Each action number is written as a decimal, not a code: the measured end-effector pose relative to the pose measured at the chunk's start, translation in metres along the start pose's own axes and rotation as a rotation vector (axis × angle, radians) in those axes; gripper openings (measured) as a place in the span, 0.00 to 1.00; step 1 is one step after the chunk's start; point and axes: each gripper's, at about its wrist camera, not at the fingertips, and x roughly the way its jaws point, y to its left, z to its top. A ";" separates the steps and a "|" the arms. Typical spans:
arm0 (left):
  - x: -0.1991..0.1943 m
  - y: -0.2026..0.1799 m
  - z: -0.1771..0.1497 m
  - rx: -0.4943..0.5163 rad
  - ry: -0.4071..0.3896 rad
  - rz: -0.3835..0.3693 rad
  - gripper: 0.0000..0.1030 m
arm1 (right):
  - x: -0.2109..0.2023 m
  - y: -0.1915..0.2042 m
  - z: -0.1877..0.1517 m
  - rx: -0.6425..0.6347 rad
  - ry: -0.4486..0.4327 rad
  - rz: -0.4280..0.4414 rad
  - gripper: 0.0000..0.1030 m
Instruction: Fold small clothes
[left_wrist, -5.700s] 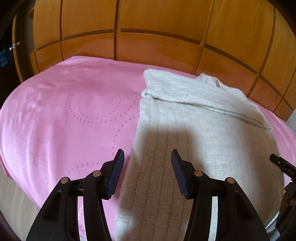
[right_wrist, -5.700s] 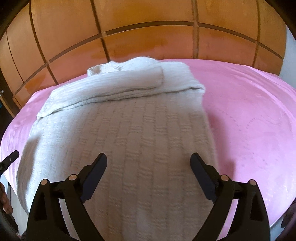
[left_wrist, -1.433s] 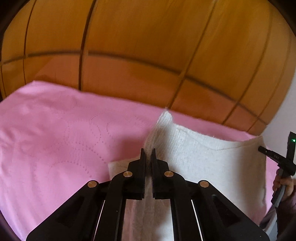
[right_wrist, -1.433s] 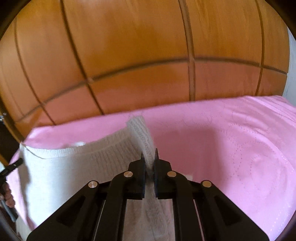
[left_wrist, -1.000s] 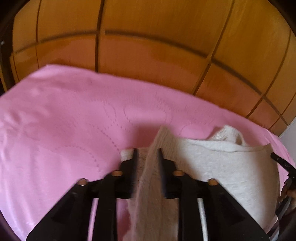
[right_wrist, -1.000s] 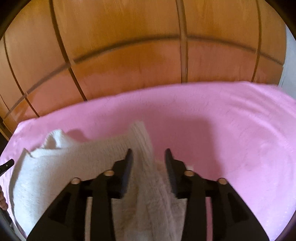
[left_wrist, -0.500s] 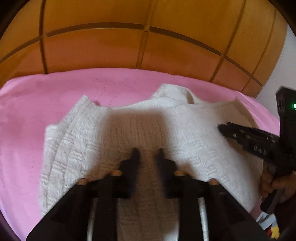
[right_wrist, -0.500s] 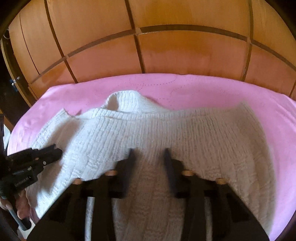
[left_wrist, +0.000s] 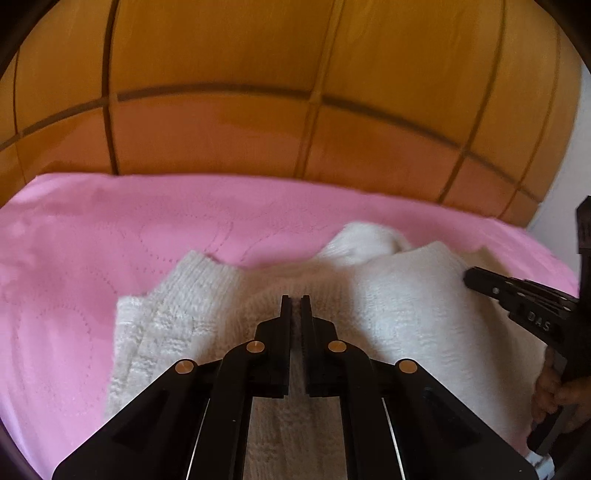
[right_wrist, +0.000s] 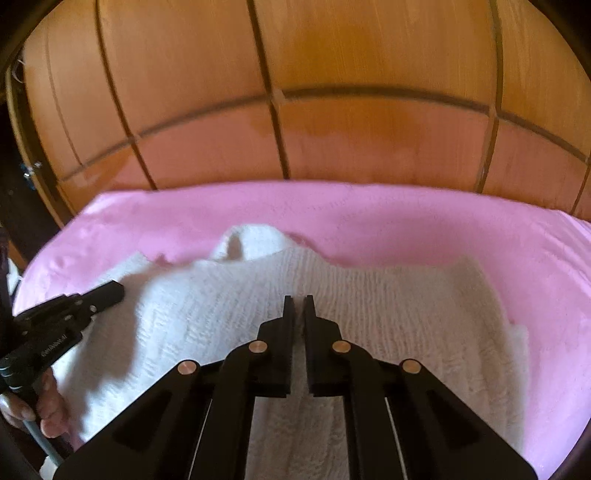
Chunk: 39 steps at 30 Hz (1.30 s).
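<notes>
A cream knitted sweater (left_wrist: 406, 295) lies folded on the pink bed cover (left_wrist: 92, 258), its collar (left_wrist: 365, 236) at the far edge. My left gripper (left_wrist: 295, 299) hovers over the sweater's middle, shut, with nothing visibly held. The right gripper (left_wrist: 467, 277) shows at the right edge of the left wrist view, in a hand. In the right wrist view the sweater (right_wrist: 406, 314) fills the foreground. My right gripper (right_wrist: 299, 299) is shut above it, empty as far as I can see. The left gripper (right_wrist: 118, 291) reaches in from the left.
A wooden panelled headboard (left_wrist: 221, 129) rises right behind the bed and also spans the right wrist view as the headboard (right_wrist: 369, 110). Bare pink cover (right_wrist: 406, 221) lies beyond and beside the sweater. A dark gap (right_wrist: 22, 206) lies left of the bed.
Both grippers let go of the sweater edge they had carried over, swung inward over the folded sweater and closed their jaws. The sweater now lies folded in half.
</notes>
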 end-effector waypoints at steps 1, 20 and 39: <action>0.010 0.001 -0.002 0.000 0.032 0.021 0.04 | 0.010 -0.001 -0.004 0.003 0.024 -0.028 0.04; -0.054 0.044 -0.050 -0.128 -0.029 0.073 0.15 | -0.060 0.030 -0.048 -0.031 -0.051 0.124 0.48; -0.071 -0.007 -0.104 -0.006 0.022 0.013 0.15 | -0.100 -0.005 -0.119 -0.005 -0.023 0.011 0.62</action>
